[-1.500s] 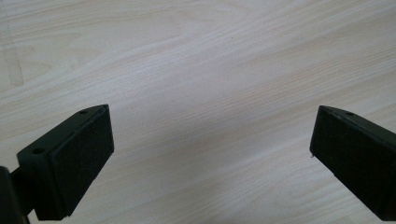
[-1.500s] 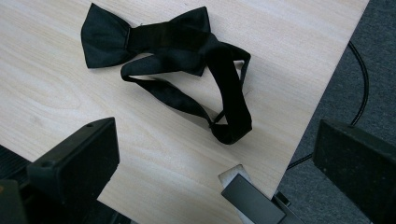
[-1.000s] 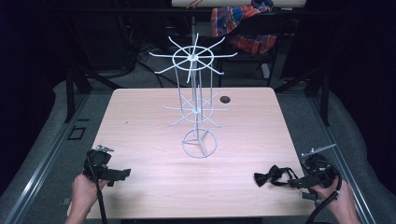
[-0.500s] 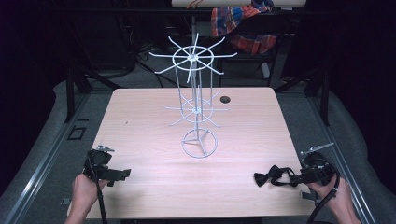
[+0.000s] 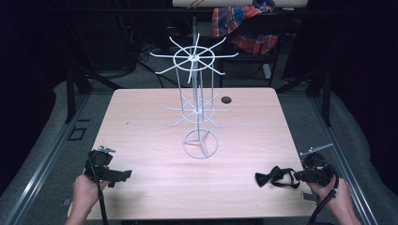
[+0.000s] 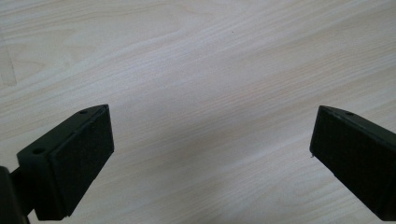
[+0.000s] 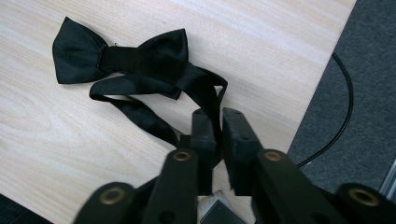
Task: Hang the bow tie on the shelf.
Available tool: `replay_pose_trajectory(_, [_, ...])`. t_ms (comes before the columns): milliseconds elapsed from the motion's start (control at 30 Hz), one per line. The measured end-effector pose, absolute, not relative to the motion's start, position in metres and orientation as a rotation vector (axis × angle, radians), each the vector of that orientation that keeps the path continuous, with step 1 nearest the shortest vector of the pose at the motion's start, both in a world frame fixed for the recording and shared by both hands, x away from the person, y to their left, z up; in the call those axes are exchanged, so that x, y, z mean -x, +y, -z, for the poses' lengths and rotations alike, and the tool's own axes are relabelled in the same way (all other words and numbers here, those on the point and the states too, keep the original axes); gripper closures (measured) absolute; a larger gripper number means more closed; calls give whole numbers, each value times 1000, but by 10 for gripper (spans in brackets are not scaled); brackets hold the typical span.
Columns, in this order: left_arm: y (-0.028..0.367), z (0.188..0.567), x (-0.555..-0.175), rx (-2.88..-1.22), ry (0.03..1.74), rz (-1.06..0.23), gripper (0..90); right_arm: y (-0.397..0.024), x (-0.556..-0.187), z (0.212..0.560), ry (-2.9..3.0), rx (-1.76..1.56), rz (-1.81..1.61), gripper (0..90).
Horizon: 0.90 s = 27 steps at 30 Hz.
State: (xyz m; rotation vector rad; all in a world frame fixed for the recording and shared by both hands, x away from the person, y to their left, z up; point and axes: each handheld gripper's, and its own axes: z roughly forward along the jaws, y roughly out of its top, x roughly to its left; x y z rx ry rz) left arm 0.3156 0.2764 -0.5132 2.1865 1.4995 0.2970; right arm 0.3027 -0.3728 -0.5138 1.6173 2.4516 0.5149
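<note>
Wood bench (image 5: 141, 140) carries a white wire rack (image 5: 197, 105) standing upright at mid-bench. Black bow tie (image 7: 121, 58) lies flat near the bench's right front corner, strap (image 7: 140, 114) looped toward the person. Right claw (image 7: 218, 135) has just been closing and is clenched on the strap, bow itself clear of the pads. Left claw (image 6: 210, 154) gapes wide over bare wood at front left, grasping nothing.

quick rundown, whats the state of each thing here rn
bow tie: flat on the table, its strap pinched
right gripper: fingers just closed on the bow tie's strap
left gripper: open over bare wood, holding nothing
wire rack: upright mid-table, hooks bare
table: wood top, a small dark round thing behind the rack
</note>
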Motion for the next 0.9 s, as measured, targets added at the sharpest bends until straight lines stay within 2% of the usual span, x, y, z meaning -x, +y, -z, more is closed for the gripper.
replay_pose_trajectory(100, [276, 513, -316, -2188, 1500, -297, 0, -370, -301, 510, 2424, -1583, -529, 891])
replay_pose_trajectory(900, [276, 514, -317, -2199, 1495, -297, 0, -348, -288, 474, 2328, -1375, -573, 897])
